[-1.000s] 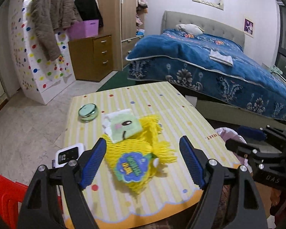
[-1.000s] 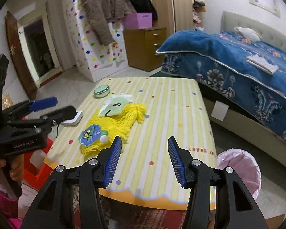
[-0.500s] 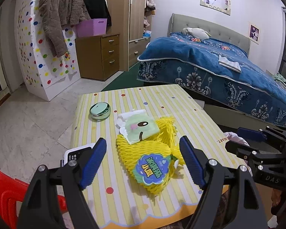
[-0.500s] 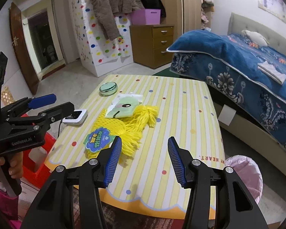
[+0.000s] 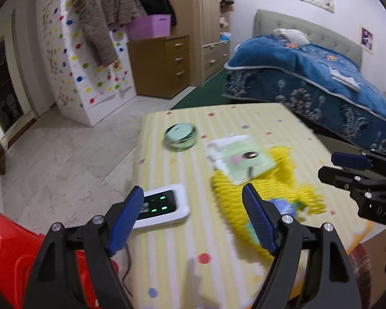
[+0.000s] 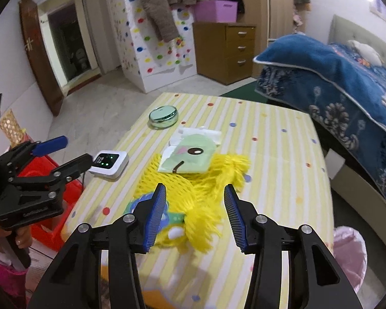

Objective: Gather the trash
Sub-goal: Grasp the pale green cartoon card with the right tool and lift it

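On the striped table (image 6: 278, 180), near its front edge, lies the yellow net bag (image 6: 193, 188), with the green wrapper (image 6: 190, 155) resting on its far end. I judge the step in hand to be the approach to the first pickup. My right gripper (image 6: 194, 212) hangs over the bag, jaws closing with nothing pinched yet. My left gripper (image 5: 190, 215) stands spread and empty between the bag and the white device (image 5: 164, 207). The next move calls for lowering onto the mesh. Open tabletop lies to the right; the pink-lined bin (image 6: 350, 252) sits just off the right front corner.
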The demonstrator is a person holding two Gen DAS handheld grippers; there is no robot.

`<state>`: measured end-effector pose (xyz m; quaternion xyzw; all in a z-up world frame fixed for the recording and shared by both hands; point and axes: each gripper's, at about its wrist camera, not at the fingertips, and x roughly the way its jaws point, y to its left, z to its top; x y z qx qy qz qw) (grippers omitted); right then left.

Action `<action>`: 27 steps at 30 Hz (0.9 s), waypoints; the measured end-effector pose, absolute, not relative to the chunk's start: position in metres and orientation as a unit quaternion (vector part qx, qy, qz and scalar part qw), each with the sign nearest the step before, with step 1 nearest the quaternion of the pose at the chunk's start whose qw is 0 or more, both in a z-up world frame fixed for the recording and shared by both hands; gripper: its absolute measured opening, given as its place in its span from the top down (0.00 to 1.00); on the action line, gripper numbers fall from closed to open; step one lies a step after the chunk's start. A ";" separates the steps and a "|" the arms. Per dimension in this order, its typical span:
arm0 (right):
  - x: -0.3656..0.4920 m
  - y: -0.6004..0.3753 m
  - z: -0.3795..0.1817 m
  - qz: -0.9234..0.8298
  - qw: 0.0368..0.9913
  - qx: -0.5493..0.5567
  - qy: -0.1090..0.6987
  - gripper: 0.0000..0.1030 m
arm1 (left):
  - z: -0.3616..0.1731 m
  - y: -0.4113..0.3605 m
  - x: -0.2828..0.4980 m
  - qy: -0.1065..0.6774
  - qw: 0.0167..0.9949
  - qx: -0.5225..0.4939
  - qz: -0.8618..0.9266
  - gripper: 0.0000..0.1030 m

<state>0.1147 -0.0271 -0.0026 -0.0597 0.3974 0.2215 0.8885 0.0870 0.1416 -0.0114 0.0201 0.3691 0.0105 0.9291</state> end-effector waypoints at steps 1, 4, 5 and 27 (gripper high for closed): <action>0.120 -0.022 -0.006 0.225 0.886 -0.064 0.400 0.54 | -0.014 0.147 0.089 0.372 0.928 0.018 0.014 0.26; 0.137 -0.005 -0.017 0.232 0.879 -0.078 0.409 0.54 | -0.019 0.160 0.096 0.380 0.924 0.013 0.023 0.26; 0.144 0.000 -0.020 0.232 0.877 -0.080 0.412 0.54 | -0.020 0.162 0.098 0.382 0.924 0.013 0.024 0.26; 0.204 0.053 -0.082 0.241 0.842 -0.170 0.452 0.23 | -0.037 0.170 0.124 0.406 0.913 0.004 0.032 0.26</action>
